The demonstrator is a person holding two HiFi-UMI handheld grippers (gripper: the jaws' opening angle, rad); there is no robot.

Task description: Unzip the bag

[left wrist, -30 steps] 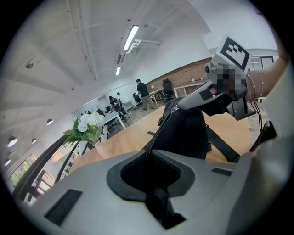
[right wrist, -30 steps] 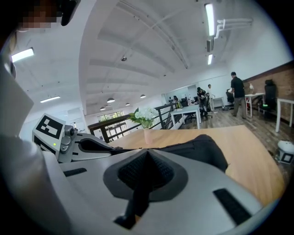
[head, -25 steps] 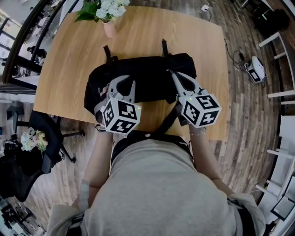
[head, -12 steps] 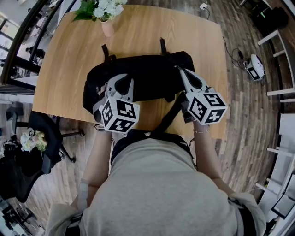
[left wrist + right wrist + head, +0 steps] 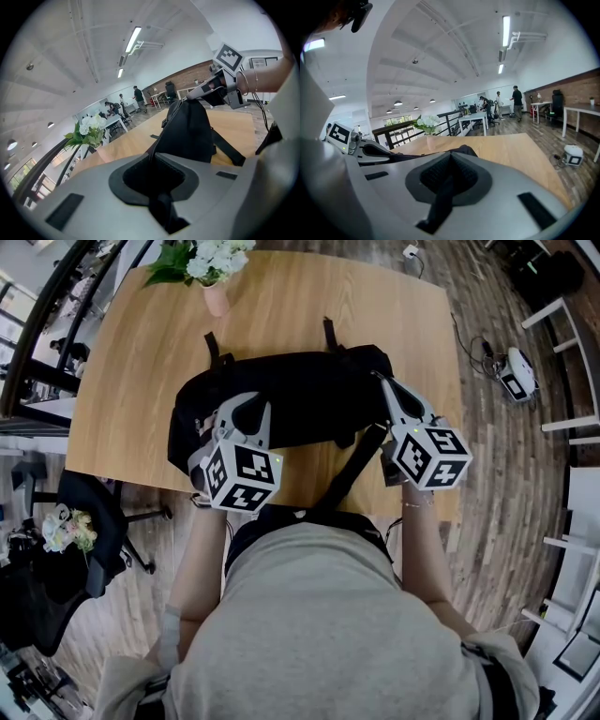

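Observation:
A black bag lies across the wooden table; it also shows in the left gripper view. My left gripper rests on the bag's left part, shut on a fold of its black fabric. My right gripper is at the bag's right top end, on the zip line. Its jaws stand closed on a small black piece, apparently the zip pull, just in front of the bag's end. The pull itself is hidden by the pads.
A pink vase of white flowers stands at the table's far left. The bag's strap hangs over the near edge toward me. An office chair stands on the left, a white device on the floor at right.
My right gripper has slid to the right along the bag's top to its right end. The left gripper has stayed put on the bag.

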